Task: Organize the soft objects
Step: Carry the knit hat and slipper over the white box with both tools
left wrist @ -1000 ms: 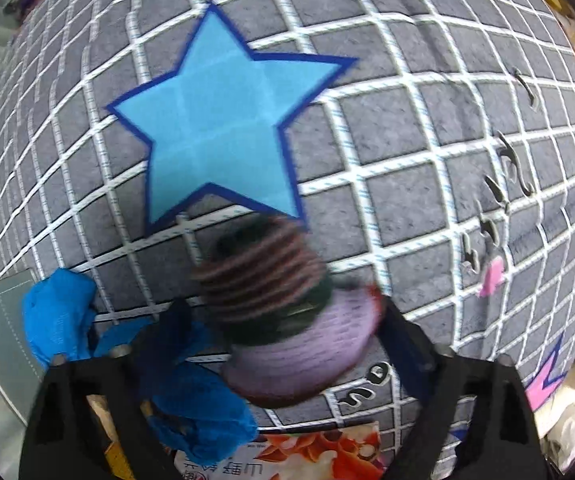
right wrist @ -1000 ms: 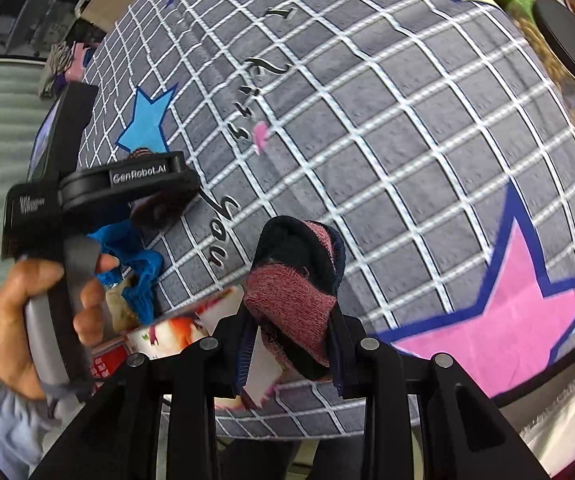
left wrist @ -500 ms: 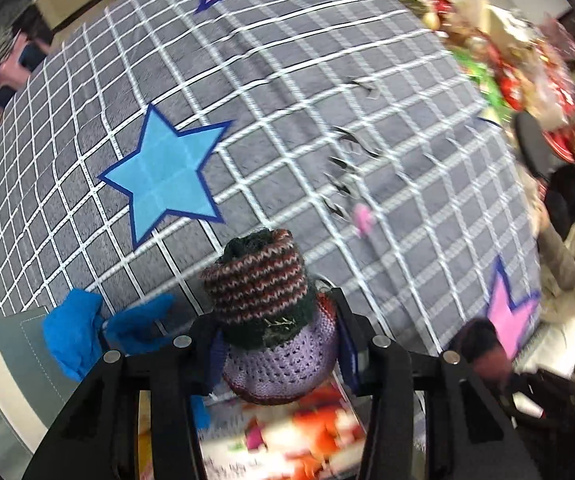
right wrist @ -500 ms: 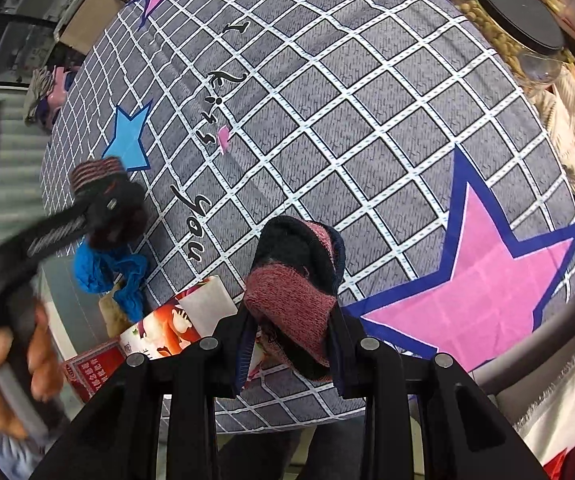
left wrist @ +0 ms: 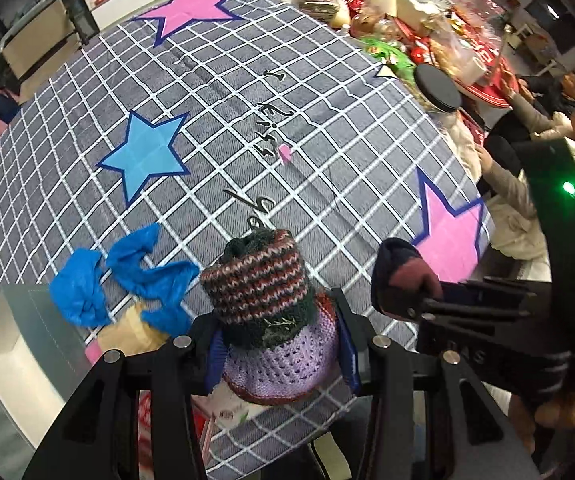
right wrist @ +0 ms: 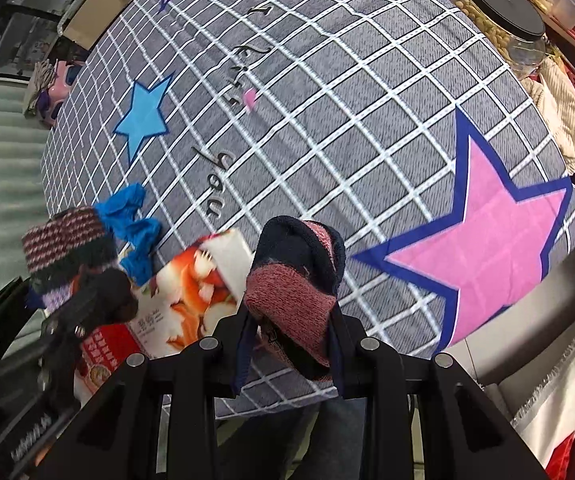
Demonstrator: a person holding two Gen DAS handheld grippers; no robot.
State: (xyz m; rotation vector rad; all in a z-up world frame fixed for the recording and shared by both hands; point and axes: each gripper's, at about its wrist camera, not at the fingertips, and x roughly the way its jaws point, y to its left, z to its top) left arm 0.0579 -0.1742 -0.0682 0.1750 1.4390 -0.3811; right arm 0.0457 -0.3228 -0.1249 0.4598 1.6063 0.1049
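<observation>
Left wrist view, left to right: a grey box [left wrist: 27,320] sits at the near-left corner of the table. Just right of it, crumpled blue gloves [left wrist: 127,272] lie on the grey checked tablecloth [left wrist: 327,120], partly over a tan paper item [left wrist: 131,330]. At centre, the left gripper [left wrist: 277,344] is clamped on a rolled knitted bundle [left wrist: 263,300], striped red and grey at the far end, dark green in the middle, lilac crochet at the near end. The bundle is held clear above the cloth, and its sides bulge between the pads. Far left of centre, a blue star [left wrist: 147,152] is printed on the cloth. To the right, the right gripper [left wrist: 427,296] grips a navy and pink sock [left wrist: 401,272]. A jar with a black lid [left wrist: 437,88] stands at the far right edge, near a heap of packets [left wrist: 427,28].

Right wrist view, left to right: the left gripper [right wrist: 67,300], blurred, carries the bundle [right wrist: 67,240] above the near-left table edge, beside the gloves [right wrist: 131,224]. A printed food carton [right wrist: 191,288] lies near the table edge. At centre, the right gripper [right wrist: 291,332] is closed narrowly on the folded sock [right wrist: 295,280], which stands up from between the pads, above the cloth. A pink star [right wrist: 487,240] is printed at the right.
</observation>
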